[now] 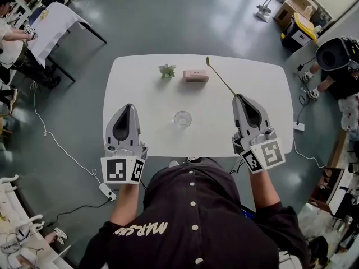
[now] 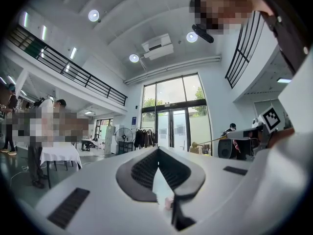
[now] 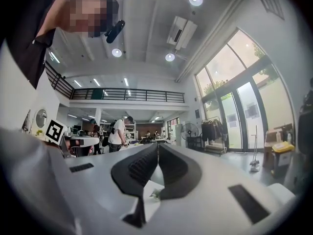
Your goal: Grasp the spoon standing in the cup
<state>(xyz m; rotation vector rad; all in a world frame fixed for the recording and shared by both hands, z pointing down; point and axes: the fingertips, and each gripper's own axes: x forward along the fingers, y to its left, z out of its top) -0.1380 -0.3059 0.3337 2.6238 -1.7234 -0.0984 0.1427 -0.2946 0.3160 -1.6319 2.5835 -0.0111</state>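
Apparently the grasp was done: right gripper [image 1: 236, 96] was clenched on the spoon [image 1: 221, 78], clear of the cup [image 1: 182, 119]; left gripper [image 1: 129, 106] sat closed, empty.

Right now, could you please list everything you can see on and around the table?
table: one, white, middle of the grey floor
cup: one, clear glass, near the table's front edge, no spoon in it
spoon: one, thin, olive-gold, clear of the cup, slanting over the table from the right jaws
figurine: one, pale green, far side of the table
box: one, pink, just right of the figurine
side table: one, white cloth, upper left
left hand-held gripper: one, grey, over the table's left, jaws together, empty
right hand-held gripper: one, grey, over the table's right, shut on the spoon
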